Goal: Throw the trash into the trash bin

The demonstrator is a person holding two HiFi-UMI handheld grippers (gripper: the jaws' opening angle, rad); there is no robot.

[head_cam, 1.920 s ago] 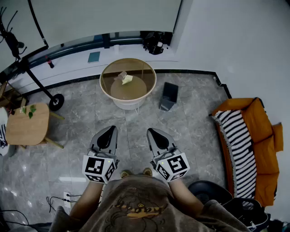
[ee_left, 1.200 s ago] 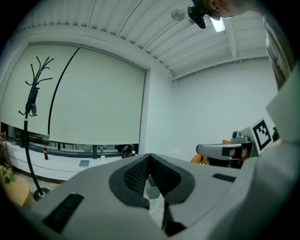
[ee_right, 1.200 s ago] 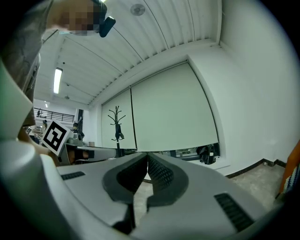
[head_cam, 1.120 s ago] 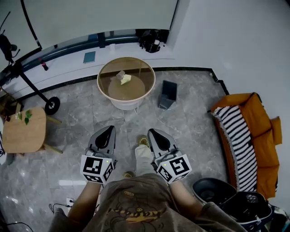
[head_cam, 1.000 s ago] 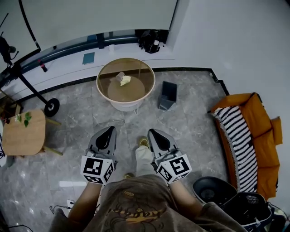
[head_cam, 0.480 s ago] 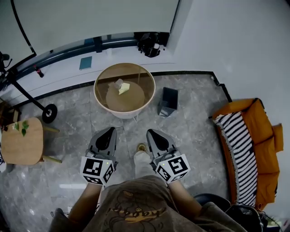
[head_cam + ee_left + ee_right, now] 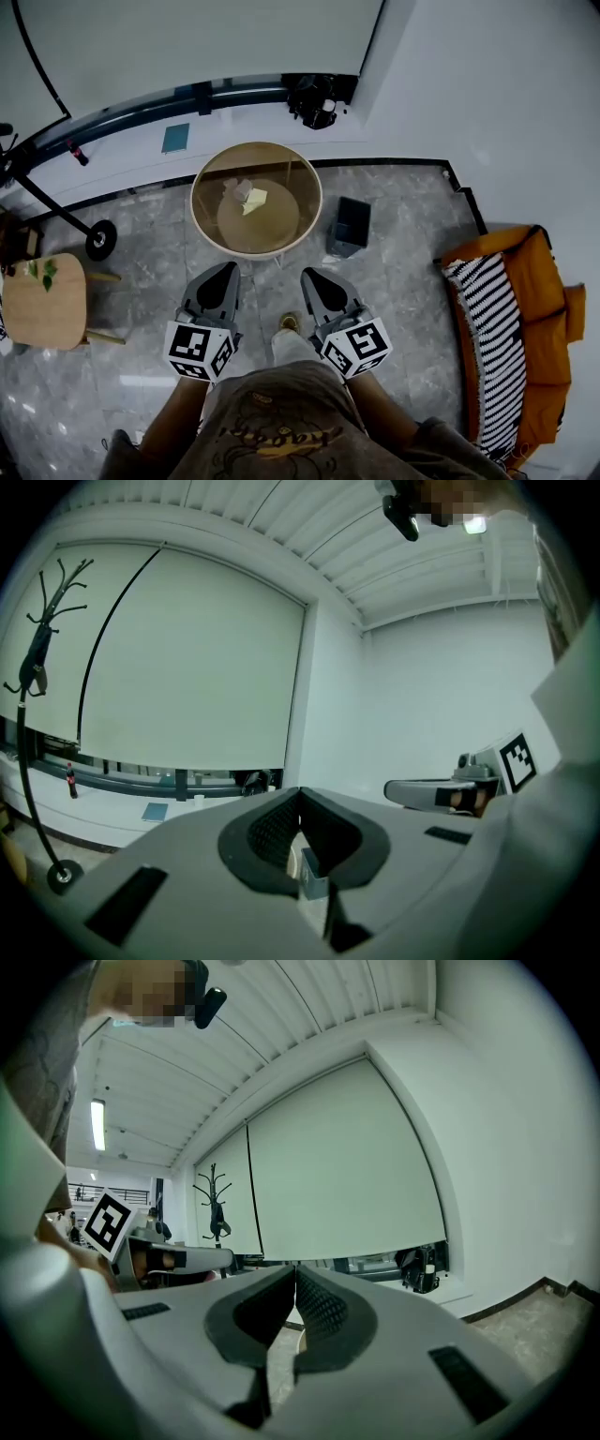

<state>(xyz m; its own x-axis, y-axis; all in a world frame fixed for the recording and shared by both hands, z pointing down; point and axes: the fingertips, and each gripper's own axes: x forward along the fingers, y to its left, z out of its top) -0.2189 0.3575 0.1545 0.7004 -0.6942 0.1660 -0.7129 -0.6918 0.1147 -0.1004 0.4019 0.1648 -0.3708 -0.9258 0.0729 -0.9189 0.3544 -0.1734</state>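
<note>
**Position.** I take the round table (image 7: 317,202) as reference. Both grippers are short of it, on its near side and well apart from its rim. They are held side by side and point roughly level toward it.

**Grippers.** The left gripper (image 7: 225,270) is fully closed, its pads meeting at the tips with nothing between them. The right gripper (image 7: 311,276) is in the same condition: closed tip to tip and empty.

**Task items.** The trash is two pieces near the table's centre, a crumpled white scrap (image 7: 239,188) and a yellow scrap (image 7: 254,200), touching or nearly so. The trash bin (image 7: 351,225), a small dark box, stands on the floor just beside the table's right side. Nothing has been picked up.

**Risks, in my judgement.**
- The jaws are closed. If I arrive at the scraps this way, I will push them across the table rather than grip them.
- I cannot tell whether the scraps lie on a clear top or on a shelf below it. A descent aimed at the wrong level could strike the surface.
- The raised rim may catch a low approach.
- The scraps look light and the bin's mouth is narrow, so a release from too high could drop them on the floor beside the table.
</note>
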